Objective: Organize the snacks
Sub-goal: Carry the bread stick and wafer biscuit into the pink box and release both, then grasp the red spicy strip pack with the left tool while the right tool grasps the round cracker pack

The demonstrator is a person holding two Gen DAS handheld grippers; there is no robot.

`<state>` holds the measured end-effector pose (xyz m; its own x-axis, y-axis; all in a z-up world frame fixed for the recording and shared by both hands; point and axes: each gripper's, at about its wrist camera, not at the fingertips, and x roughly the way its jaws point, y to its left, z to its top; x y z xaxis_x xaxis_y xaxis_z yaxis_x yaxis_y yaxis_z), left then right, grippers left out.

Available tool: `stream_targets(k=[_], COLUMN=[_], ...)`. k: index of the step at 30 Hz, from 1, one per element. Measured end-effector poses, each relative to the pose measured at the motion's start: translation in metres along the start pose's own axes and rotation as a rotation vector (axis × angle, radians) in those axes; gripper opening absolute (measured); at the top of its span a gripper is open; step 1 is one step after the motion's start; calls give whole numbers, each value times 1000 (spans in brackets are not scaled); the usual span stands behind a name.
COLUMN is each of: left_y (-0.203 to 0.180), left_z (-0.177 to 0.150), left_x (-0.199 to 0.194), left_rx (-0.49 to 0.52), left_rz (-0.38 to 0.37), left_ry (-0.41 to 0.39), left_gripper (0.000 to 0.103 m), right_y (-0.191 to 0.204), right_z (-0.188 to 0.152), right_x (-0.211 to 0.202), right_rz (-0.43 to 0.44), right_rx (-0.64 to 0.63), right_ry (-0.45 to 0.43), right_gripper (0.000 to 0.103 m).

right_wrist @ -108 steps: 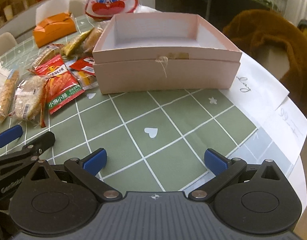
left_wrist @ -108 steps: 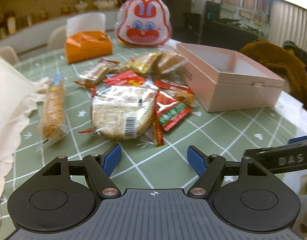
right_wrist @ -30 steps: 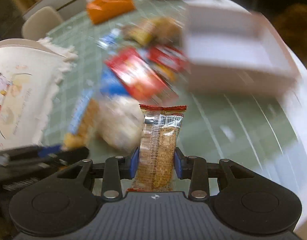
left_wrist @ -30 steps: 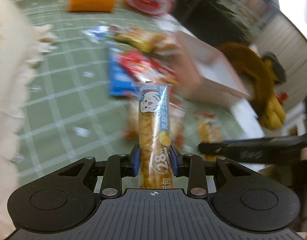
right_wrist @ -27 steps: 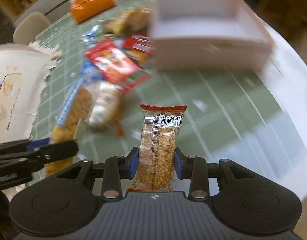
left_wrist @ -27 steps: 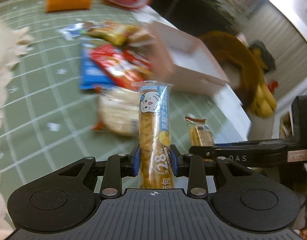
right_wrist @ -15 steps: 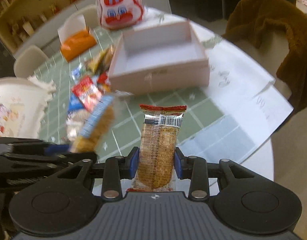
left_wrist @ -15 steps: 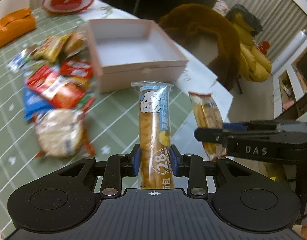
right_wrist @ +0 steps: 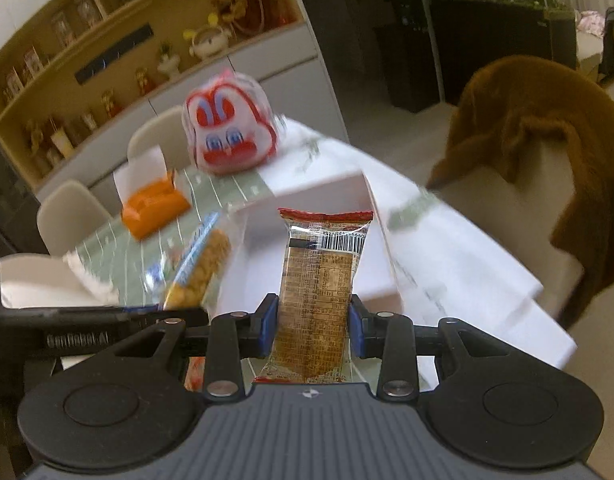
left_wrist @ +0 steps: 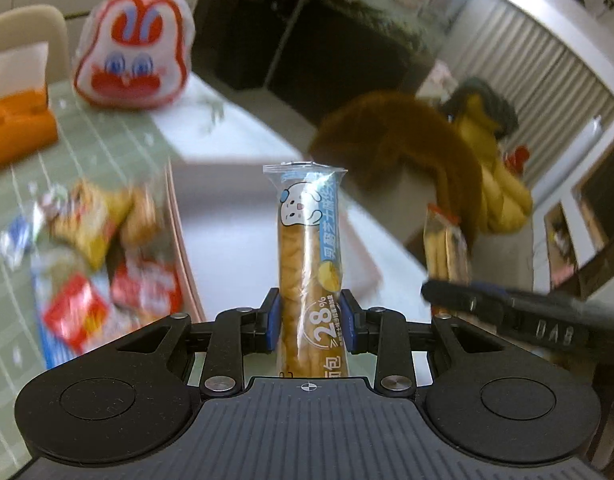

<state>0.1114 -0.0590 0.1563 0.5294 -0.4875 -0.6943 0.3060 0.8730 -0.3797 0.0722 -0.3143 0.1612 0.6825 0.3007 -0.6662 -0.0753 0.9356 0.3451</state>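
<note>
My left gripper (left_wrist: 309, 316) is shut on a long blue-and-clear bread stick pack (left_wrist: 308, 248), held upright over the open pink box (left_wrist: 235, 248). My right gripper (right_wrist: 313, 330) is shut on a brown cracker pack with a red top edge (right_wrist: 319, 288), also held above the pink box (right_wrist: 319, 200). Each gripper shows in the other's view: the right one with its cracker pack (left_wrist: 445, 248) at the right, the left one with its bread stick pack (right_wrist: 199, 268) at the left. Loose snack packets (left_wrist: 103, 264) lie left of the box on the green checked tablecloth (left_wrist: 11, 176).
A rabbit-face bag (left_wrist: 133, 68) and an orange tissue box (left_wrist: 17, 128) stand at the far side of the table. A brown coat hangs on a chair (right_wrist: 547, 160) to the right. White papers (right_wrist: 467, 256) lie by the box. A torn white bag (right_wrist: 39, 284) lies at left.
Both grippers, earlier open and empty, have each closed on a snack, lifted it and swung toward the pink box. In the last half second both moved closer over the box.
</note>
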Motion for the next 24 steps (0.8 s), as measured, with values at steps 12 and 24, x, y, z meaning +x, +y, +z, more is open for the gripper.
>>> stream_targets(k=[12, 24], left_y=[87, 146], left_z=[52, -72], left_x=[82, -11], left_rx=[-118, -245], left_rz=[-123, 251], left_ry=[22, 22], left_gripper=[38, 38], right_y=[2, 27], right_z=[39, -86], right_x=[109, 69], right_rz=[-121, -11], right_rx=[47, 6], right_ry=[79, 159], right_gripper=[49, 62])
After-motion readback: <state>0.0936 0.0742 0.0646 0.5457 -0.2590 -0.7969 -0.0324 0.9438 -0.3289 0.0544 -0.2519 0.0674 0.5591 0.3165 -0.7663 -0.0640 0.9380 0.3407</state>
